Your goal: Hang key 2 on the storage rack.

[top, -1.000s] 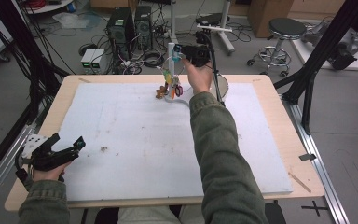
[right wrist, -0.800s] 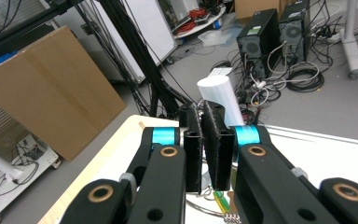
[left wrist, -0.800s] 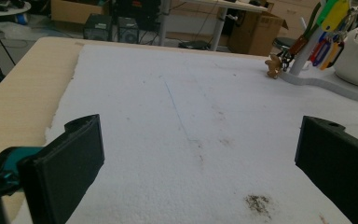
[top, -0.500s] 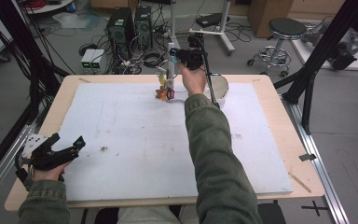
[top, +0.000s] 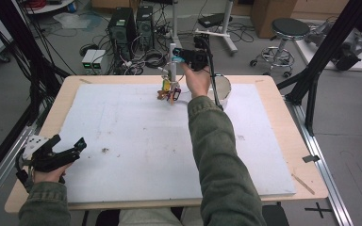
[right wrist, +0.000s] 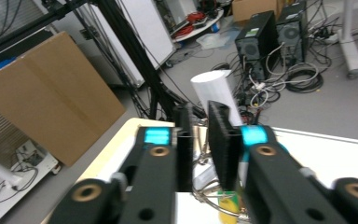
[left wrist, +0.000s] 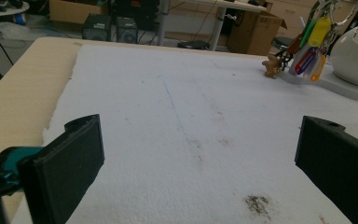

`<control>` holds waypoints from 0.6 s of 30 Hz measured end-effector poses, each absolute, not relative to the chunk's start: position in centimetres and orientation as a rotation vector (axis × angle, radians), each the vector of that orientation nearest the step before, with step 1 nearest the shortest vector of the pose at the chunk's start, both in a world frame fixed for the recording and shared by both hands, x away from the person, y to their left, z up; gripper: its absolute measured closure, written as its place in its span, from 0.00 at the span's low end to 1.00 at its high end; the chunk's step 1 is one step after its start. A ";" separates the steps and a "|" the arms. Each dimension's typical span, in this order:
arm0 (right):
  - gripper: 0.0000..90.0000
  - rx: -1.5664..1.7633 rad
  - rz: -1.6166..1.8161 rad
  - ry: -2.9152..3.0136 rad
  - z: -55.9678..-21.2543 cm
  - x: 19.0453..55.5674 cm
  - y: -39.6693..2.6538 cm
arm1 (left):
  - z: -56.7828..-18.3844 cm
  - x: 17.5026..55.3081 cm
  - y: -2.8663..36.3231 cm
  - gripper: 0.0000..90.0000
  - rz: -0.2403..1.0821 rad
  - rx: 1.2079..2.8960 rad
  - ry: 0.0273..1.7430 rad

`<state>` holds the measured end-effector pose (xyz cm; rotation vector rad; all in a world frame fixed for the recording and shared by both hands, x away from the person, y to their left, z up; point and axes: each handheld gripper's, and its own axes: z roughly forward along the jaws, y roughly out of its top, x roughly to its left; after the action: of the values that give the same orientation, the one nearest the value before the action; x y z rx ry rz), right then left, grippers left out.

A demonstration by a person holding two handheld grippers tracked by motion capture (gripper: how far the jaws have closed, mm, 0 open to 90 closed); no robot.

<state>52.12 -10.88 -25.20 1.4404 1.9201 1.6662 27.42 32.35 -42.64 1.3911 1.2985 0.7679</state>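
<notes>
At the table's far edge stands a white post (top: 173, 61) with a bunch of coloured key tags (top: 169, 89) hanging at its foot. My right gripper (top: 176, 58) is up against the top of the post. In the right gripper view its jaws (right wrist: 200, 121) have just been opening and stand a narrow gap apart. A thin metal key ring (right wrist: 205, 186) loops in that gap without being pressed, above a yellow tag (right wrist: 228, 203). My left gripper (top: 68, 146) rests at the near left with its jaws (left wrist: 200, 158) wide apart and nothing between them.
A white bowl (top: 221, 87) sits just right of the post, on the same grey base (left wrist: 335, 86). A small wooden figure (left wrist: 272, 67) lies beside the tags. White foam board (top: 136, 141) covers most of the wooden table. Computers and cables lie on the floor beyond.
The key tag bunch hangs a little lower on the post than a second ago. Both hands have stayed where they were.
</notes>
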 end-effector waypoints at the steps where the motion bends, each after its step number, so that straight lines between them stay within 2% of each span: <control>1: 0.77 1.436 1.657 1.920 -25.1 52.0 -11.0 | -42.6 27.4 32.3 0.02 0.768 1.392 1.299; 4: 0.65 1.425 1.631 1.920 -24.8 51.7 -11.4 | -42.6 27.4 32.3 0.02 0.767 1.393 1.299; 7: 0.43 1.438 1.610 1.928 -24.7 51.6 -11.7 | -42.6 27.4 32.3 0.02 0.766 1.392 1.300; 15: 0.13 1.466 1.542 1.946 -24.9 51.5 -12.2 | -42.6 27.4 32.3 0.02 0.769 1.393 1.300; 17: 0.11 1.483 1.520 1.959 -25.0 51.5 -12.2 | -42.6 27.4 32.3 0.02 0.770 1.393 1.300; 18: 0.07 1.480 1.517 1.964 -25.0 51.5 -12.3 | -42.6 27.4 32.3 0.02 0.770 1.394 1.300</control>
<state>51.49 -12.28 -25.01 1.4800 1.9644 1.5167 27.40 32.34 -42.62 1.3935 1.3005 0.7696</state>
